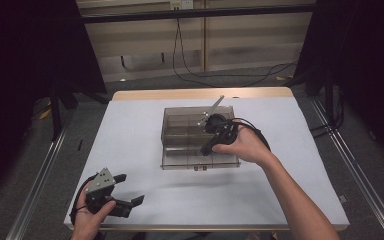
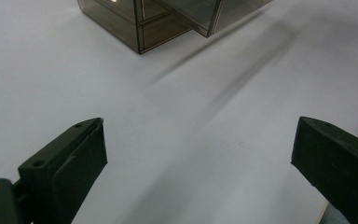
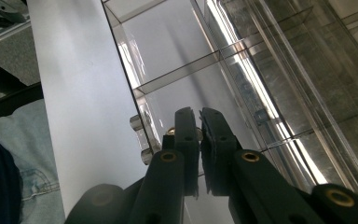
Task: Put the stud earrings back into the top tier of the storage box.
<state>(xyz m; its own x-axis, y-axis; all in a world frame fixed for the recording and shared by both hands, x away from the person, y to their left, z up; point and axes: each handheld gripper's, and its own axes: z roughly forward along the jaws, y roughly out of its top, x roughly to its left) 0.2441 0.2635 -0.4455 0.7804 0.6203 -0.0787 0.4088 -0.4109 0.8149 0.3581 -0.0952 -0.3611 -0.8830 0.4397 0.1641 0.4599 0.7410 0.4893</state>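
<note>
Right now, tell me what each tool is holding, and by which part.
Nothing is held. The left tool is open over the bare table. The right tool is shut, empty, over the clear box, near its front knobs.

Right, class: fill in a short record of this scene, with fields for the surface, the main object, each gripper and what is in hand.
surface: white table
main object: clear smoky box with compartments, mid-table, a small latch on its near wall
right gripper: jaws shut, empty, over the box's near compartments
left gripper: jaws open, empty, near the table's front left edge, apart from the box
work in hand: right gripper at the box
</note>
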